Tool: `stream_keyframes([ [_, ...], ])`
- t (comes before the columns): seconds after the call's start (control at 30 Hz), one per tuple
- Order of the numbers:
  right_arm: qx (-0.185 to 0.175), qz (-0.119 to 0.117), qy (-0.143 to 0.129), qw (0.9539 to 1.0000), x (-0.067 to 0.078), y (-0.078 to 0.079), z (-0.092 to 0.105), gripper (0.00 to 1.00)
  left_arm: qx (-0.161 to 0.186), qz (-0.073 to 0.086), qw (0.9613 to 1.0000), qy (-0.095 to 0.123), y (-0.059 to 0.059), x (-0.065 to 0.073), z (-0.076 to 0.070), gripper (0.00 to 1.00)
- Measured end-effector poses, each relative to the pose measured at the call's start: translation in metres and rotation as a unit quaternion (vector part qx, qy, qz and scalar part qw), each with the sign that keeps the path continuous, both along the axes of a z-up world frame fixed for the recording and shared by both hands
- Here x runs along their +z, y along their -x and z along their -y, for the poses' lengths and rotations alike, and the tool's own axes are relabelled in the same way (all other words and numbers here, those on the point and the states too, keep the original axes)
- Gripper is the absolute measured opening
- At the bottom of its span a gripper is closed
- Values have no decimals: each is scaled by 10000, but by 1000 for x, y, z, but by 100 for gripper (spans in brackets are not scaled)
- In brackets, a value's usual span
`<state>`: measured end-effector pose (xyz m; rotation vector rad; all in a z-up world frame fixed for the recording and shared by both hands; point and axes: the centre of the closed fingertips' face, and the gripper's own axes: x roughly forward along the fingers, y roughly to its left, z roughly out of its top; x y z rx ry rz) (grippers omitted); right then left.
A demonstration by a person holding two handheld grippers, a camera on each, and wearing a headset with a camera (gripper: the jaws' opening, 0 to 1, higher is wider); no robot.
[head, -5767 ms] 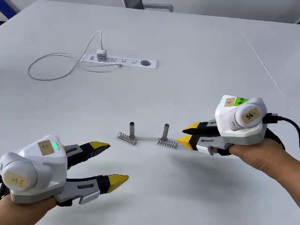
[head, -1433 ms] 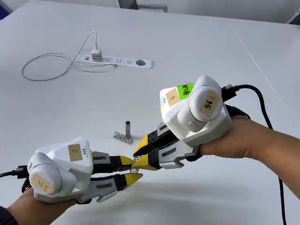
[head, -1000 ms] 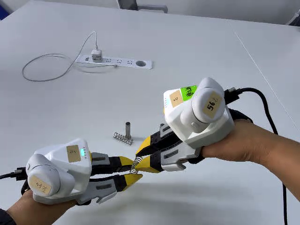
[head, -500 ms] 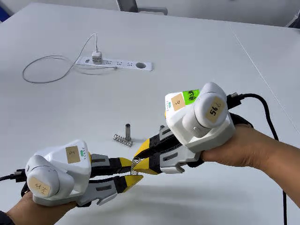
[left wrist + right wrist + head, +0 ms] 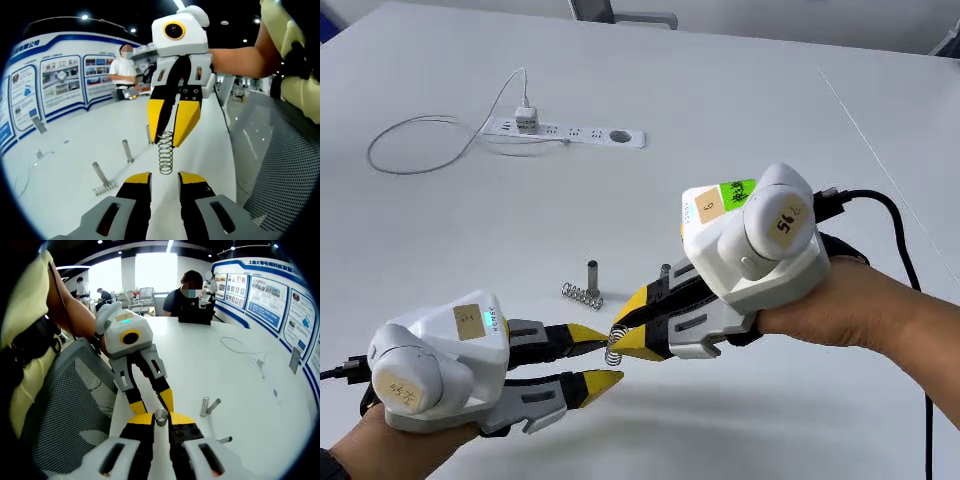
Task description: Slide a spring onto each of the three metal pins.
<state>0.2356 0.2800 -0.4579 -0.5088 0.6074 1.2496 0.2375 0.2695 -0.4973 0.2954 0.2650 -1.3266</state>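
My right gripper is shut on the top end of a small steel spring, held in the air above the table. In the left gripper view the spring hangs straight down from the right gripper. My left gripper faces it, open, with its tips just below and either side of the spring's free end. On the table stand metal pins, and a second spring lies at the foot of the left one. The left gripper view has three pins.
A white power strip with a plugged-in charger and a looped cable lies at the far left of the white table. In the right gripper view a person sits at the table's far end, and a mesh chair stands close by.
The right gripper lifted a spring from beside the right pin and brought it over to the left gripper. Over the last second the left gripper dropped slightly, its tips now just under the spring.
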Motion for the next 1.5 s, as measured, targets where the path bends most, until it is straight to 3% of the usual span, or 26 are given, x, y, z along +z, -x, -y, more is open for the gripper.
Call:
stream_keyframes([
  [0.43, -337, 124, 12, 9994, 8, -19, 22, 12, 310, -58, 9995, 63, -10, 0, -14, 31],
  [0.83, -878, 278, -7, 9957, 16, -48, 50, 12, 604, -142, 9980, 97, -18, -1, -27, 39],
  [1.13, -1473, 379, 52, 9884, 13, -77, 71, 12, 726, -186, 9971, 112, -20, -2, -33, 42],
  [1.5, -1851, 444, 62, 9817, 4, -99, 79, 12, 750, -214, 9969, 97, -20, -3, -34, 43],
])
